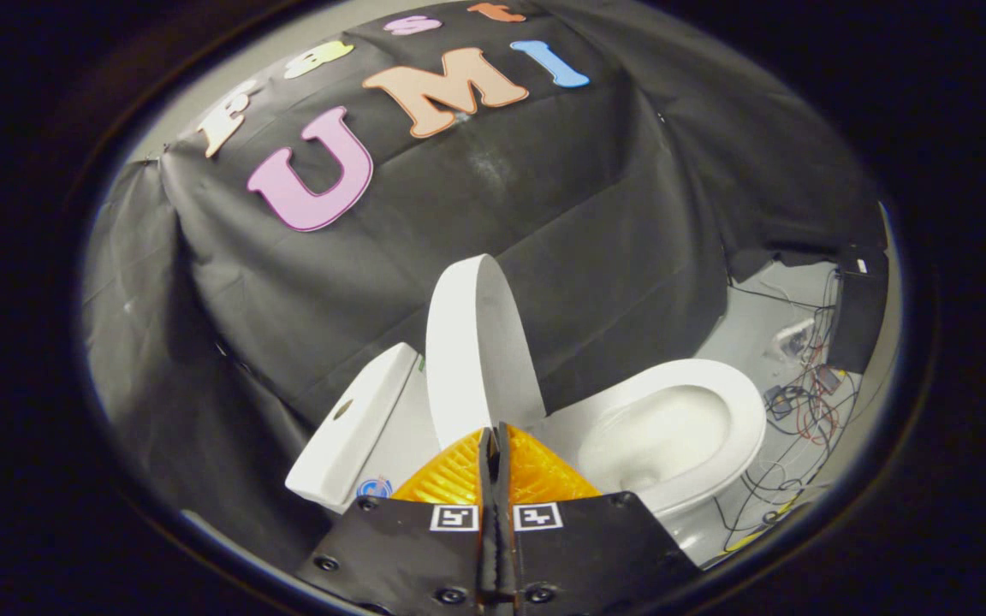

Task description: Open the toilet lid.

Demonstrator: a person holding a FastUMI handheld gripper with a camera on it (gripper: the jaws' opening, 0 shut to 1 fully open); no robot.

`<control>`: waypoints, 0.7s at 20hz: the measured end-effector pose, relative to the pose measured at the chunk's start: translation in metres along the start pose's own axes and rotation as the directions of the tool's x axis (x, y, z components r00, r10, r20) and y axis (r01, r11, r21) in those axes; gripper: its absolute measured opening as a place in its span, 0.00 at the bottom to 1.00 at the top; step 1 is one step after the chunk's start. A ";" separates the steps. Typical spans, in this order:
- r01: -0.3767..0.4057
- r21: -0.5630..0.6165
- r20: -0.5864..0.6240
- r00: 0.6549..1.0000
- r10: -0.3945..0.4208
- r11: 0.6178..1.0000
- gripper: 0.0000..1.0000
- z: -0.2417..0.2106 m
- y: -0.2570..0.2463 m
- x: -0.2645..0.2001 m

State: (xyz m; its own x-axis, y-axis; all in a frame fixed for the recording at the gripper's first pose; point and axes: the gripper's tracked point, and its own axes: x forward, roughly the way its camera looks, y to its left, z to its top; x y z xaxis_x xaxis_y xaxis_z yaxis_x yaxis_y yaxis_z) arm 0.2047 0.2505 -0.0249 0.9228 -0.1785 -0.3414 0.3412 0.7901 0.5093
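Dim booth, light falling from above; the white toilet bowl gleams brightest (mild glare inside), edges curve with fisheye distortion, focus soft throughout.

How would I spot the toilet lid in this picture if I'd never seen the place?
Find the white toilet standing against the black cloth wall. Between its tank and its open bowl, just beyond the closed tips of the gripper, the lid stands raised. It is the only flat, upright oval panel there.
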 end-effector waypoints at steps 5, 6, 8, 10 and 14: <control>-0.014 -0.061 0.000 1.000 0.014 0.998 0.01 -0.005 0.027 0.003; -0.012 -0.071 0.000 1.000 0.012 0.997 0.01 -0.007 0.032 0.004; -0.017 -0.079 0.008 1.000 0.017 0.997 0.01 -0.009 0.041 0.005; -0.039 -0.084 0.008 0.999 0.040 0.996 0.01 -0.012 0.053 0.007; -0.076 -0.100 0.006 0.997 0.077 0.992 0.01 -0.016 0.062 0.008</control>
State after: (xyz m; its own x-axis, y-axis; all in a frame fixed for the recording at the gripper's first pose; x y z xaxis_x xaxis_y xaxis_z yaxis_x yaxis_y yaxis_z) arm 0.2305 0.3074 -0.0092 0.9475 -0.1203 -0.2962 0.2501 0.8560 0.4525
